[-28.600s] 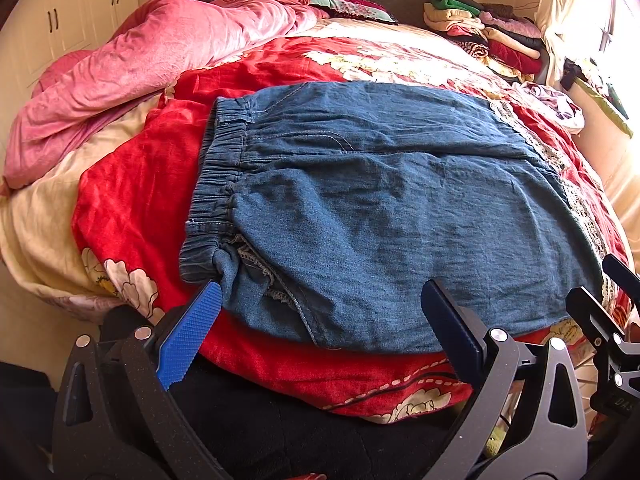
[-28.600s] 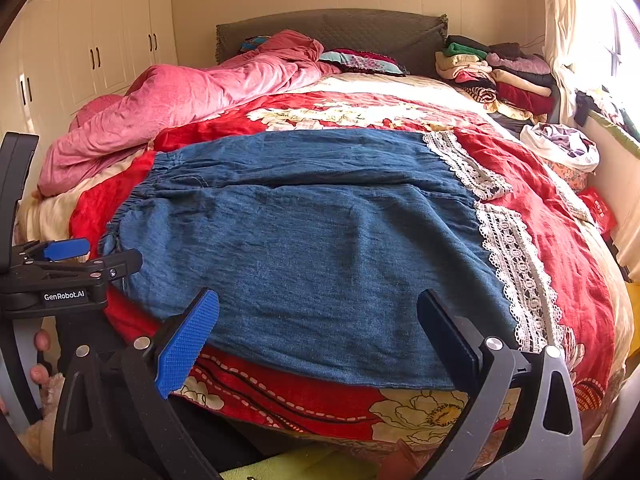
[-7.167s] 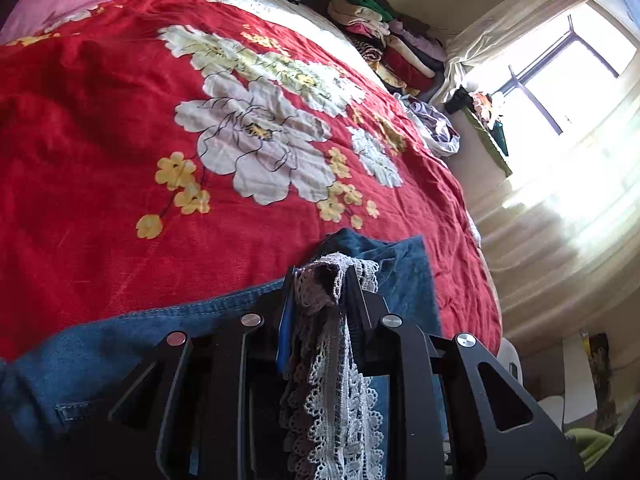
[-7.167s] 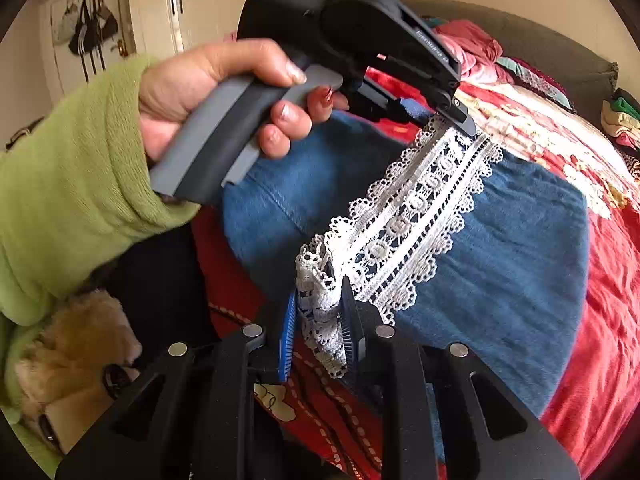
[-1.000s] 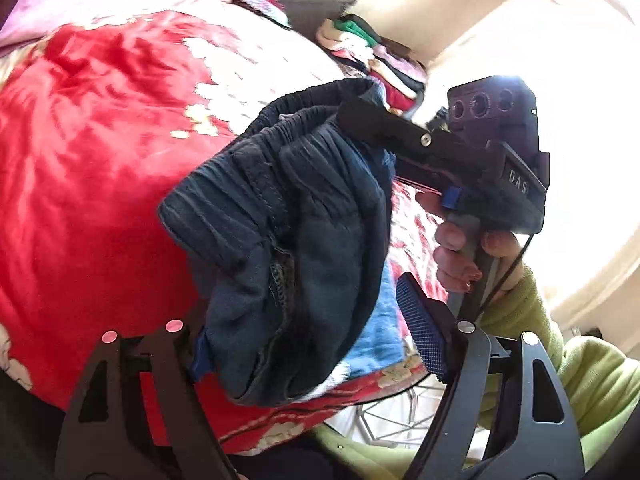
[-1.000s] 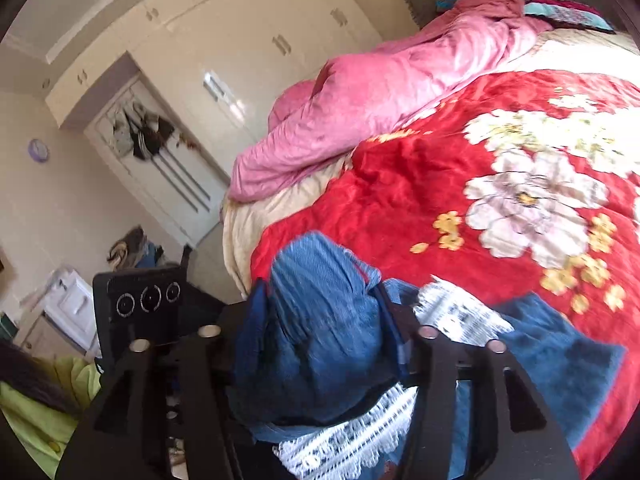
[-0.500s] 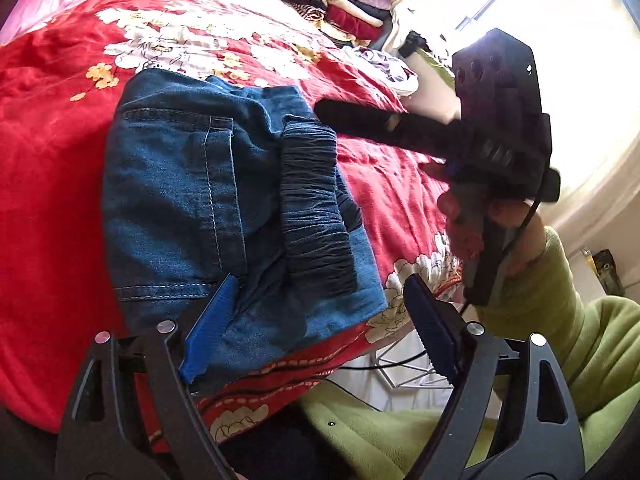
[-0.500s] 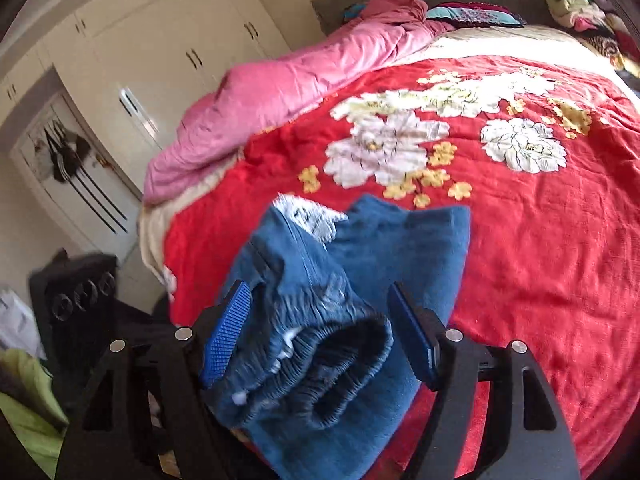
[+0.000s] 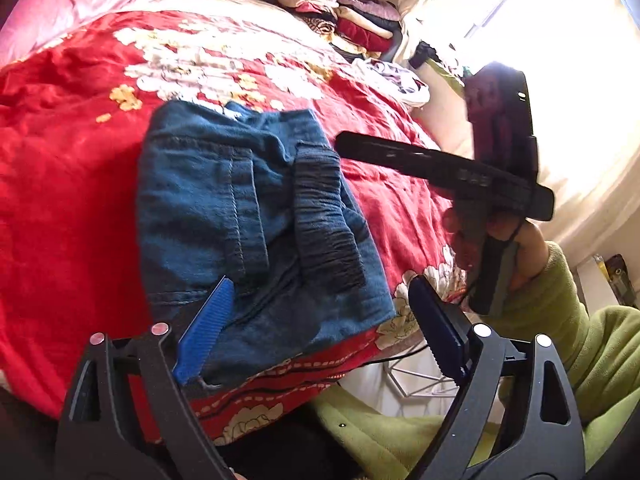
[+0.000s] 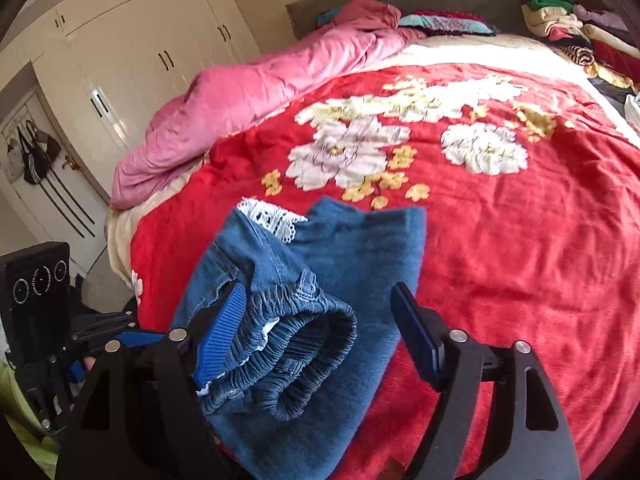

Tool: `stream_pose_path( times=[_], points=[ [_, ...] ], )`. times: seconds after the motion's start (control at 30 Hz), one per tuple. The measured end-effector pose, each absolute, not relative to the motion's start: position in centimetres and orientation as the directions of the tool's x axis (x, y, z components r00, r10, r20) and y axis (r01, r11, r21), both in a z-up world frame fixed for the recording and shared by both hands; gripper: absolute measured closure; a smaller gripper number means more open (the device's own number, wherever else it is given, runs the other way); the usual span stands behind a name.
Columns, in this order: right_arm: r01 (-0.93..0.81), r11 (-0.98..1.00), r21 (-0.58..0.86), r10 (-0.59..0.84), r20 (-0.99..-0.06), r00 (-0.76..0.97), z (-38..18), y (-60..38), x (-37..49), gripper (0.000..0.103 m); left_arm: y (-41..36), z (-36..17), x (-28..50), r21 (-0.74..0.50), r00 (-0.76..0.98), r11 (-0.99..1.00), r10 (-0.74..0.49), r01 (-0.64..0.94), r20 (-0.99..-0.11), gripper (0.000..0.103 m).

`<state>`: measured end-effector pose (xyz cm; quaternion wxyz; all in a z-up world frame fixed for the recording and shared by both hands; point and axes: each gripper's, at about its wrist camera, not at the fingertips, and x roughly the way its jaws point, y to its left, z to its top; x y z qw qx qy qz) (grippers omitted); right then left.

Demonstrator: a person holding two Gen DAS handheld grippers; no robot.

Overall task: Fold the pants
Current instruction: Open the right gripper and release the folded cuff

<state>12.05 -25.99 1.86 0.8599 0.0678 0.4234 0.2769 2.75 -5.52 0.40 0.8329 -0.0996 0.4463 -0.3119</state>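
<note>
The blue denim pants (image 9: 248, 232) lie folded into a small stack on the red flowered bedspread (image 9: 60, 184), near the bed's front edge. The elastic waistband (image 9: 326, 220) lies on top. In the right wrist view the pants (image 10: 360, 264) show a bit of white lace trim (image 10: 268, 216) at the far end. My left gripper (image 9: 316, 328) is open and empty just in front of the stack. My right gripper (image 10: 320, 332) is open, its jaws on either side of the waistband roll (image 10: 296, 344) without gripping it. The right gripper's body (image 9: 480, 172) shows to the right in the left wrist view.
A pink duvet (image 10: 248, 92) is bunched at the bed's left side. A pile of folded clothes (image 9: 344, 16) lies at the far right by the headboard. White wardrobes (image 10: 132, 52) stand to the left. A bright window (image 9: 540, 40) is on the right.
Both grippers have let go of the pants and drawn back a little. The folded stack now rests on the bed, where a second ago it was held up in the air.
</note>
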Motion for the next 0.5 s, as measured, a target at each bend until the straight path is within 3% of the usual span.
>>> stream_pose_path(
  times=[0.07, 0.2, 0.5],
  points=[
    [-0.422, 0.841, 0.340, 0.530, -0.679, 0.508, 2.8, -26.3, 11.6, 0.028, -5.4, 0.8, 2.6, -0.428, 0.420, 0.794, -0.597, 0.432, -0.683, 0.020],
    [-0.432, 0.850, 0.302, 0.515, -0.655, 0.554, 4.5, -26.7, 10.4, 0.016, -5.3, 1.4, 2.4, -0.405, 0.441, 0.810, -0.576, 0.425, -0.689, 0.019],
    [-0.456, 0.868, 0.198, 0.470, -0.626, 0.622, 6.3, -27.3, 7.2, 0.011, -4.4, 2.1, 2.4, -0.379, 0.474, 0.837, -0.539, 0.396, -0.696, 0.018]
  ],
)
